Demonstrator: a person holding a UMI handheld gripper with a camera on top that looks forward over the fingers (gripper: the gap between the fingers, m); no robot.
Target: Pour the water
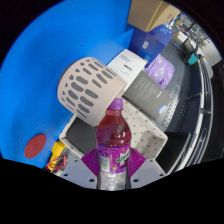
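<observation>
The bottle [112,140], purple label unreadable, sits clamped in your gripper [112,172], below a ribbed white cup [88,88].

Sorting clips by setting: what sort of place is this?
Probably a cluttered workroom or lab: a blue surface, a cardboard box and stacked bins lie beyond the bottle the gripper holds.

The scene is evenly and brightly lit, with colours saturated on the blue surface [40,70]; soft shadows gather under the perforated white cup [88,88]. Straight lines bow strongly outward toward the rim; far clutter is small and hard to read, while the bottle [112,140] looks slightly soft.
</observation>
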